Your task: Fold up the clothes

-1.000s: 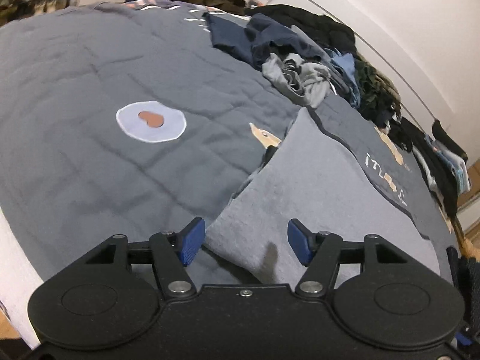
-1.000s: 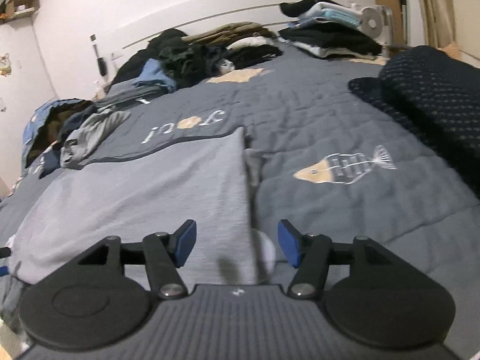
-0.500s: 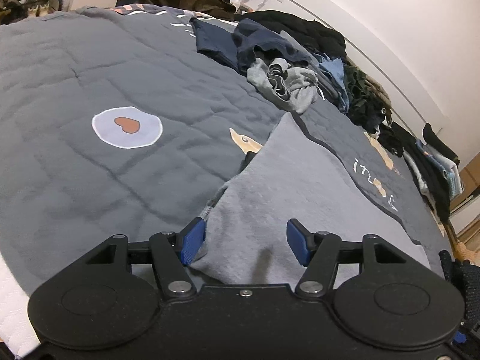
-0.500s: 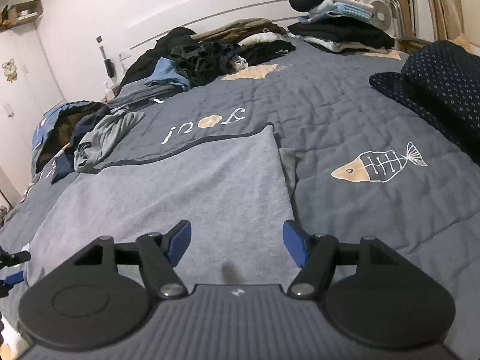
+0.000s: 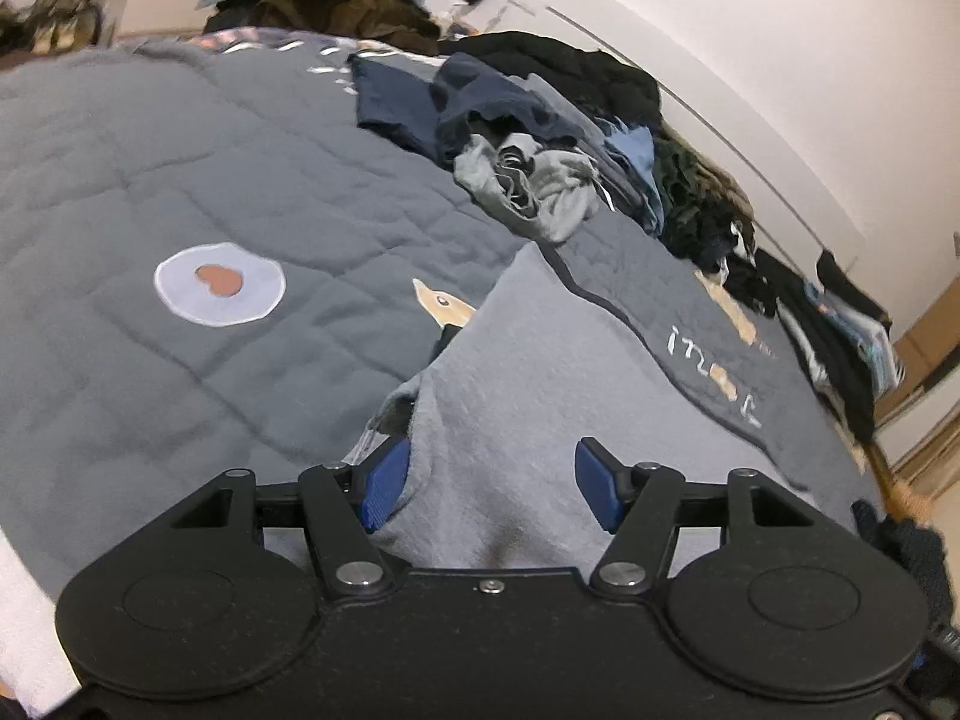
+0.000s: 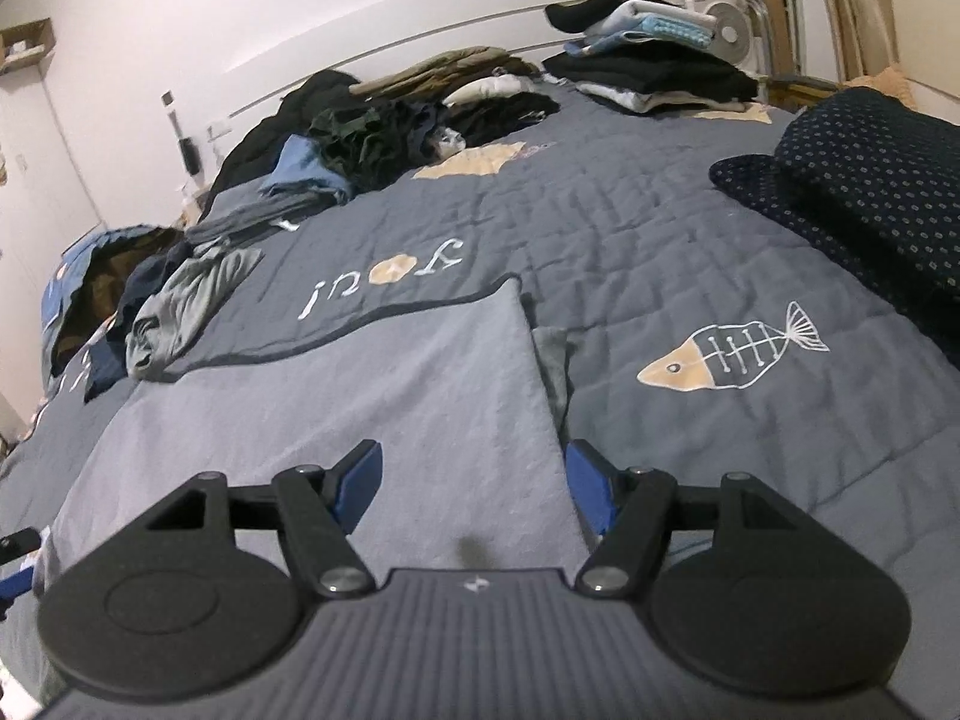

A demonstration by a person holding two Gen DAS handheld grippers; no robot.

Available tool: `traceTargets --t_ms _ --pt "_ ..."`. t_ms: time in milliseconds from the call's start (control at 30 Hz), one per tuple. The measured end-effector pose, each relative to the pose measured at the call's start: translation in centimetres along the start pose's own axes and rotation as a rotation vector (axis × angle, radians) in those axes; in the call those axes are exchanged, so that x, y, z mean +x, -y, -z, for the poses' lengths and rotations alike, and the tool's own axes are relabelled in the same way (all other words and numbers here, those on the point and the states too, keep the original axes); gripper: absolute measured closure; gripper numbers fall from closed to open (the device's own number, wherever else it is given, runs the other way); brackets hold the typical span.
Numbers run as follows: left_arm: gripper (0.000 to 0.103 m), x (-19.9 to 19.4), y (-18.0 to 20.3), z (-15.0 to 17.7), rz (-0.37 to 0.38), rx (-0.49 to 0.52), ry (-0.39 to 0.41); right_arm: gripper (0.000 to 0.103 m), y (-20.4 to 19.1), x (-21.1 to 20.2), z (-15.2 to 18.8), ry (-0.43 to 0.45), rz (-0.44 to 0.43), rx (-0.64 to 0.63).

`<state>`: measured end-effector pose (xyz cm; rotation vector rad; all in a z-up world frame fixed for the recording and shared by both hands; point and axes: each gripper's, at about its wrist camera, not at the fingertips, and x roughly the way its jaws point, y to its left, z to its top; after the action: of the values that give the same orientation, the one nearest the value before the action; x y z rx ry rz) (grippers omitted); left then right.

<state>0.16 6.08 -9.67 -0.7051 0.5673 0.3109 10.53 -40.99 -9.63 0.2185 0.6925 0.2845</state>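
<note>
- Left tongs [image 5: 489,483] are hovering part open over the near left corner of the grey garment [image 5: 540,396], gripping nothing.
- Right tongs [image 6: 474,480] are standing part open at its near right corner, empty.
- Garment is lying flat on the bed quilt [image 6: 660,252].
- Unfolded clothes pile [image 6: 360,138] is sitting beyond, near the headboard.

Both views look forward and slightly downward from just behind their own claw, close over the bed [image 5: 150,192]. The left wrist view sits at the near left end of a grey garment [image 5: 540,396], facing the wall. The right wrist view sits at its right end (facing the headboard), and both share the garment and the clothes pile [image 6: 360,138].
</note>
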Motion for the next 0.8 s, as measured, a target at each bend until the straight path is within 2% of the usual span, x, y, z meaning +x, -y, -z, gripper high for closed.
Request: traceTargets --t_ms 67,267,433,533,600,800 --pt "0.043 -0.3 -0.6 0.3 0.011 -0.016 0.004 0.036 0.2 0.4 0.3 -0.011 0.007 0.007" --pt "0.043 -0.2 -2.5 0.8 -0.051 -0.037 -0.005 0.036 0.3 1.1 1.3 -0.040 0.009 -0.014" --pt "0.043 -0.7 -3.6 1.5 -0.070 -0.156 0.021 0.036 0.4 0.9 1.4 -0.021 0.012 0.007" --pt "0.043 0.0 -3.3 2.2 -0.055 -0.159 -0.008 0.036 0.4 0.9 1.6 -0.017 0.019 0.012" --pt "0.043 0.5 -2.7 2.3 -0.082 -0.123 -0.008 0.036 0.3 1.1 1.6 -0.020 0.018 0.010" --pt "0.042 1.3 -2.9 3.2 -0.113 -0.177 0.002 0.036 -0.2 0.8 0.9 0.004 0.009 -0.011"
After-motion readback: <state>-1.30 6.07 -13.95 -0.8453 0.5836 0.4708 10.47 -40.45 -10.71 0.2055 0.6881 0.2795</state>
